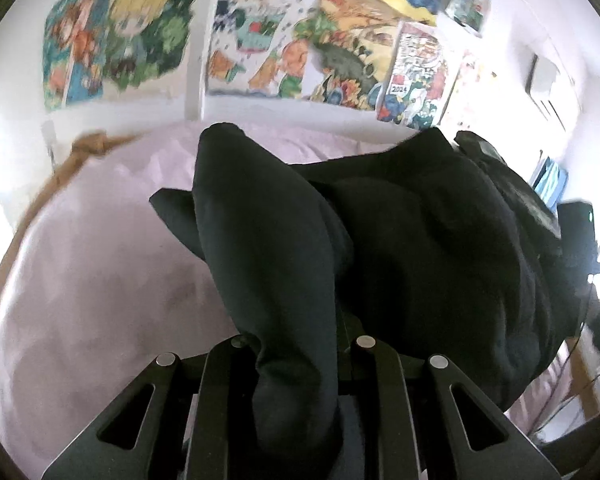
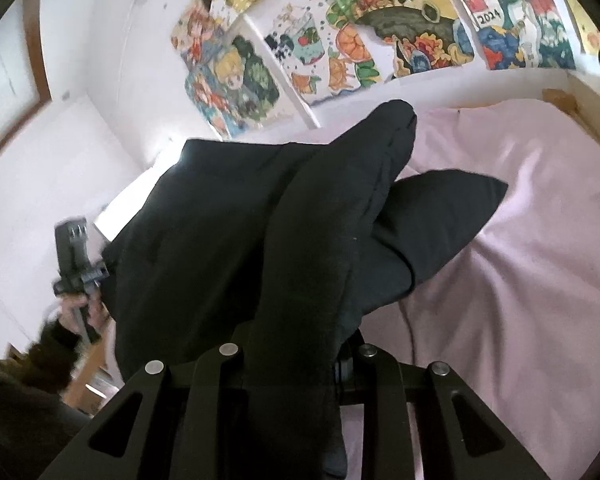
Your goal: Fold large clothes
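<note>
A large black garment (image 1: 400,240) hangs stretched between both grippers, lifted above a bed with a pale pink sheet (image 1: 100,280). My left gripper (image 1: 296,344) is shut on one bunched edge of it; the cloth drapes over and hides the fingertips. My right gripper (image 2: 292,344) is shut on another edge of the black garment (image 2: 220,240), its fingertips also hidden under cloth. The right gripper's body shows at the right edge of the left wrist view (image 1: 576,240). The left gripper's body, held in a hand, shows at the left of the right wrist view (image 2: 76,264).
The pink sheet (image 2: 520,260) covers the bed below. A wooden bed frame (image 1: 48,192) runs along the left edge. A white wall with several colourful posters (image 1: 260,52) stands behind the bed. A window (image 2: 4,72) is at the far left.
</note>
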